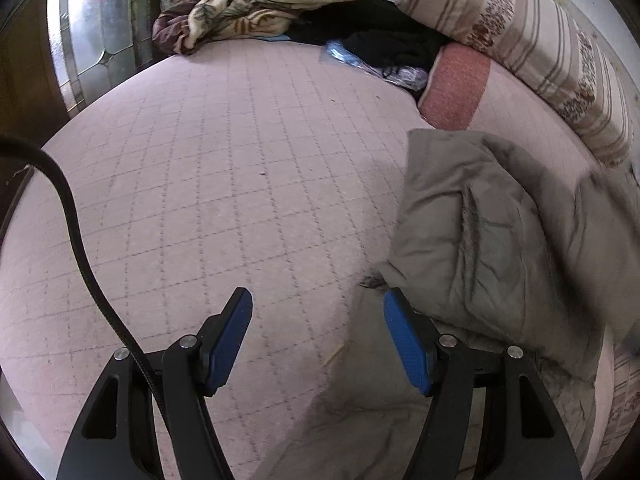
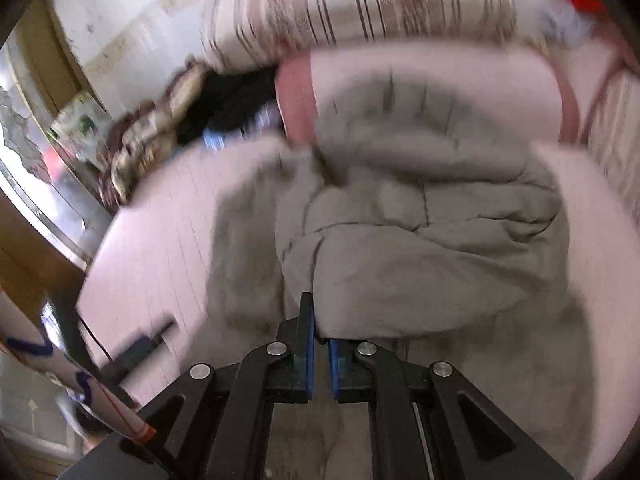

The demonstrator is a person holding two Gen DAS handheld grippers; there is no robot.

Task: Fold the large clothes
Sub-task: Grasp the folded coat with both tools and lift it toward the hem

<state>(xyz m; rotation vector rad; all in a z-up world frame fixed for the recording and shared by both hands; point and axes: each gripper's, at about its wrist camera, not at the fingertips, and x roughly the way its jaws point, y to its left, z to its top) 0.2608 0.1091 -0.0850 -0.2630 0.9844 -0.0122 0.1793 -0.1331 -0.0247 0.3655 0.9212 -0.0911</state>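
Grey padded jacket [image 2: 420, 216] lies bunched in a heap on the pink quilted bed [image 1: 208, 184], toward the side of the mattress nearest the striped bolster [image 1: 532, 40]. Its far end reaches the pink pillow [image 2: 440, 80], and a flatter part of it spreads toward the near edge of the bed. The right wrist view is smeared by motion, so the fabric's folds are hard to read.

The right gripper [image 2: 321, 344] has its blue pads almost together, pinching a fold of the jacket at the near side of the heap; the cloth rises straight from between the fingers.

The left gripper [image 1: 318, 340] is spread wide and holds nothing. Its blue pads [image 1: 230, 336] hover above the mattress, and the right-hand one sits just beside the jacket's near lower corner, though whether it touches the cloth is unclear.

At the far edge of the bed, a brown and cream blanket [image 1: 256, 4] lies crumpled, with dark clothes [image 1: 384, 36] and a blue plastic packet [image 1: 344, 54] beside it, against the bolster. A black cable [image 1: 76, 232] curves across the left of the left wrist view.
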